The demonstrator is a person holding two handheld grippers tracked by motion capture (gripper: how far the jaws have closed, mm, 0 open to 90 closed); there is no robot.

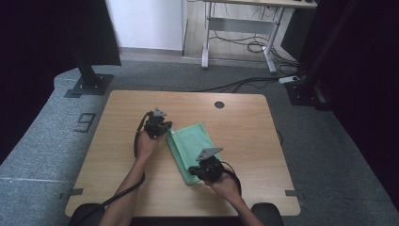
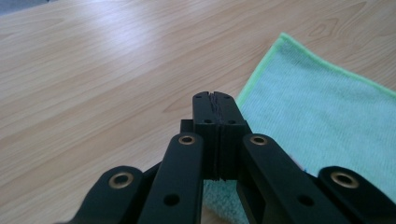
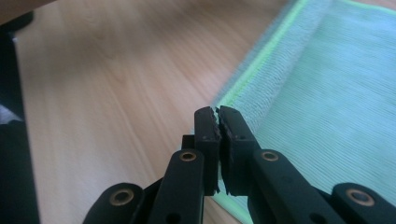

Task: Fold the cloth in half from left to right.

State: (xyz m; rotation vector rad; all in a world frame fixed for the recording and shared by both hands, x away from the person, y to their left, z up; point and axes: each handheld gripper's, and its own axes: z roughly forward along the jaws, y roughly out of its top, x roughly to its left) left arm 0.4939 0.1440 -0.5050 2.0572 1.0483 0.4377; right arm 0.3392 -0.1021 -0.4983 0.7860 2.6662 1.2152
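the cloth (image 1: pixel 189 145) lies folded on the counter (image 1: pixel 117 165), near its middle, between the 2 hands. it looks like thin microfibre: light, limp, a bit grippy, nothing that could break. i judge it will sag and drape the moment it is lifted, so the place to take hold is the stitched hem at a corner, pinching both layers, 1 corner per tool.

the left tool (image 2: pixel 214 99) is clenched with nothing between its jaws that i can see; it hangs just off the cloth's far-left corner. the right tool (image 3: pixel 217 112) has its jaws pressed together too, with only a hairline gap at the tips, poised over the cloth's near edge (whether it nips any fabric i cannot tell, as the edge passes under the jaws).

the high view gives the layout: the cloth's slant on the counter and both hands at opposite ends of its left edge. the right gripper view adds the doubled fold along that edge, with its bright green hem. the left gripper view adds the weave and the bare wood beyond the corner.
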